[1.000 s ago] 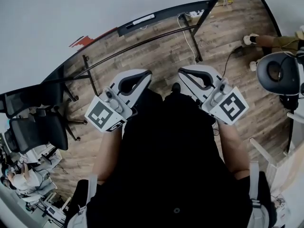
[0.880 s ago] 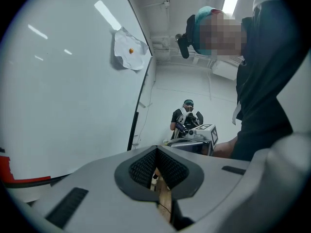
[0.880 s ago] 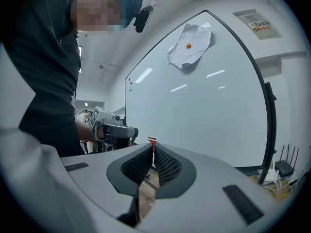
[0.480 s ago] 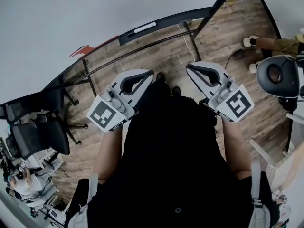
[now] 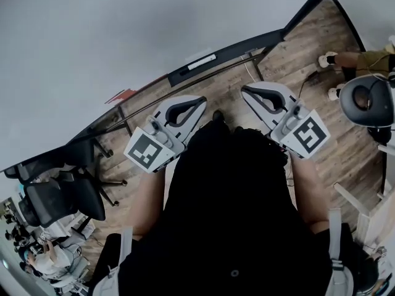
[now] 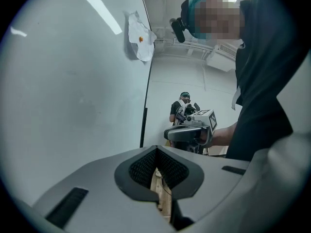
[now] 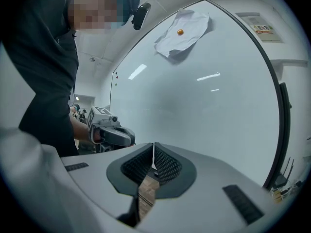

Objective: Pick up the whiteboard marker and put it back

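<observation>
Ahead: large white whiteboard (image 5: 123, 36) standing on wood-plank floor (image 5: 308, 48). High on it: crumpled white paper sheet (image 7: 182, 30). Before board: left tongs (image 5: 200, 98) and right tongs (image 5: 245, 90), side by side. Off left: black office chair (image 5: 55, 196).

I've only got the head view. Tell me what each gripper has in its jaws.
Observer: The left gripper has its jaws together, nothing between them.
Operator: Now the right.
Observer: The right gripper also has its jaws together and is empty.
Operator: Report what's on the board itself.
Observer: A crumpled white sheet is pinned high on the whiteboard by an orange magnet.
</observation>
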Available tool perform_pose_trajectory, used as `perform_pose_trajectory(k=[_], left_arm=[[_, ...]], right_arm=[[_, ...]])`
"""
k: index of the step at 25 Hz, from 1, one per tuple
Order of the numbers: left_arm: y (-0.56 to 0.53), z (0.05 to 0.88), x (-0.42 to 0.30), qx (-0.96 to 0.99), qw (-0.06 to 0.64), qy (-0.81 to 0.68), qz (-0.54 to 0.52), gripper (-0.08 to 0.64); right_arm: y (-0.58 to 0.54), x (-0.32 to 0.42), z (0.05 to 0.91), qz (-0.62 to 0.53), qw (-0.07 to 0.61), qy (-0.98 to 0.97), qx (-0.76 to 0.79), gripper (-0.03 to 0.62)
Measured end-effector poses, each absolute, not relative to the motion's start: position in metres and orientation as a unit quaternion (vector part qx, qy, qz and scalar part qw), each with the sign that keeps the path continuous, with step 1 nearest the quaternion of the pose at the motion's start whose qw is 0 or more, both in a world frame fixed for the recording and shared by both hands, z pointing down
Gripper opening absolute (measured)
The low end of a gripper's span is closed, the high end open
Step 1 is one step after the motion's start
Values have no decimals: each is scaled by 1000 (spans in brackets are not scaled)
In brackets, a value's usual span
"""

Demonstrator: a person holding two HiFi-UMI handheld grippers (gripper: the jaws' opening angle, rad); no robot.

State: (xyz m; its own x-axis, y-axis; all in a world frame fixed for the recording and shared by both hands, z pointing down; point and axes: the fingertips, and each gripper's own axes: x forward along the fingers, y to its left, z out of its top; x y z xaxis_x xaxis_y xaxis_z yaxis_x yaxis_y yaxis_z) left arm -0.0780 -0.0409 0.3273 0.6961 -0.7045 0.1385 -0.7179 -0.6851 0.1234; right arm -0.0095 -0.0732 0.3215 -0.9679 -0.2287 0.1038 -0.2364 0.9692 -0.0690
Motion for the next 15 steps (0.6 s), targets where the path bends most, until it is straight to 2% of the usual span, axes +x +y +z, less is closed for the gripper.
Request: perform_pose_trajectory(k=[8,15], left_arm=[[-56,341,-99,916,78,-387,73,12],[-76,365,-101,907,3,-378,186,12]], right_arm=[[-74,-26,331,50,56,-988,135,21],[-90,-30,342,60,57,-985,149,20]])
